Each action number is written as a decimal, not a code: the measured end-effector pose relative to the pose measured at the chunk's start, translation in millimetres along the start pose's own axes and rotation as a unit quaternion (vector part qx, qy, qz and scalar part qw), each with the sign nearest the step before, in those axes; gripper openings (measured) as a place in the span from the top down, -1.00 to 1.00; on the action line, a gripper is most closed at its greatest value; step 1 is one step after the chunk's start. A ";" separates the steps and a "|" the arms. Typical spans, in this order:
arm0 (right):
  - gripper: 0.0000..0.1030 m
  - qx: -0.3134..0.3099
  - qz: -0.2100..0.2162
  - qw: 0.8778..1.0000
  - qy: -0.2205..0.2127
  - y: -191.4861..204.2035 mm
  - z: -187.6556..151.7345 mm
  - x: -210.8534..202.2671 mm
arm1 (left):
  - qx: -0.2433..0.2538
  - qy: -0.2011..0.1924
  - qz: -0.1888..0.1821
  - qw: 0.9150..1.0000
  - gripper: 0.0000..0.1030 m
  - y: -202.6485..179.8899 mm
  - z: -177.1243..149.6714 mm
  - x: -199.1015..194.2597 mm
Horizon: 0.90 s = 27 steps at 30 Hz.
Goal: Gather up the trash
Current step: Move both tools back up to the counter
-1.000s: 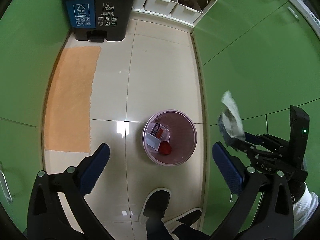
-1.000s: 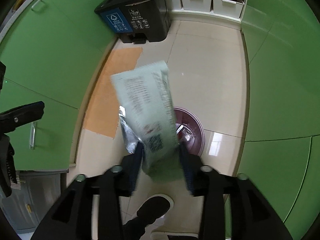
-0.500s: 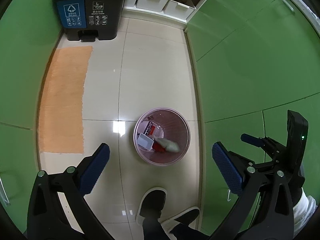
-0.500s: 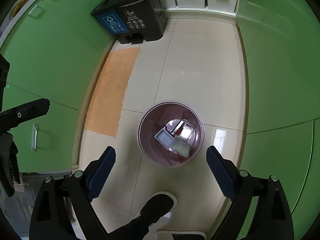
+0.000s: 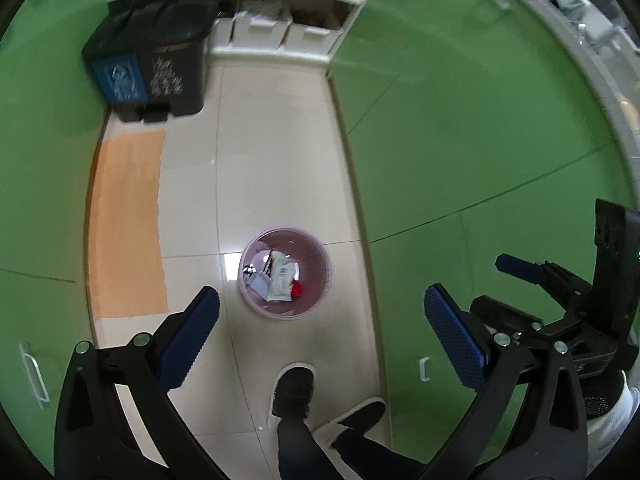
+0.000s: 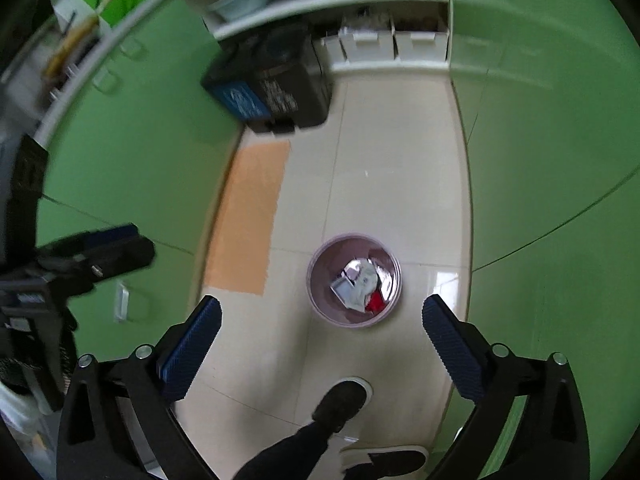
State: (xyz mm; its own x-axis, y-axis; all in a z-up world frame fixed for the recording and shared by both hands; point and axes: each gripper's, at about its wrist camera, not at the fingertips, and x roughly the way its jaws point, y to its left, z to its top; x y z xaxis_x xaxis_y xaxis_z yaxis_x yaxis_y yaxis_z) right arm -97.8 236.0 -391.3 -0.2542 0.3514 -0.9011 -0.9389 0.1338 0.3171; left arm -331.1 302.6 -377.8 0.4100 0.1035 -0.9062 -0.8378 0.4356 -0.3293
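Both tools high over the tiled floor [image 5: 276, 168], angled steeply down. Left tool [image 5: 320, 320] spread wide, nothing between the blue pads [image 5: 192, 336]. Right tool [image 6: 320, 324] jaws opening, nearly full spread, also empty. Pink bin [image 6: 316, 292] down on the floor between the green cabinets [image 5: 460, 120], trash inside: pale wrapper [image 6: 362, 284], small white box [image 6: 340, 288], something red [image 6: 375, 301]. Black shoes [image 5: 292, 392] just short of the bin. Orange mat [image 5: 126, 220] off to the left, dark pedal bin [image 5: 160, 68] at the far end near the white shelves [image 6: 380, 46].
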 end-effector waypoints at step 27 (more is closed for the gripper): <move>-0.88 0.190 -0.171 0.925 -0.282 -97.0 -114.4 -452.2 | 0.229 -0.102 -0.134 0.959 -0.95 -321.2 51.7 -221.7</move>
State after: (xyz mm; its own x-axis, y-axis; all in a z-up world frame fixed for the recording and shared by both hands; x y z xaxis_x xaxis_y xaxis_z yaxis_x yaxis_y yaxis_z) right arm 81.7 -41.9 -48.4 0.3047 0.6416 -0.7039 -0.7655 0.6047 0.2198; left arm -134.3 186.0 -57.3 0.6897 0.0857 -0.7190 -0.4652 0.8133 -0.3494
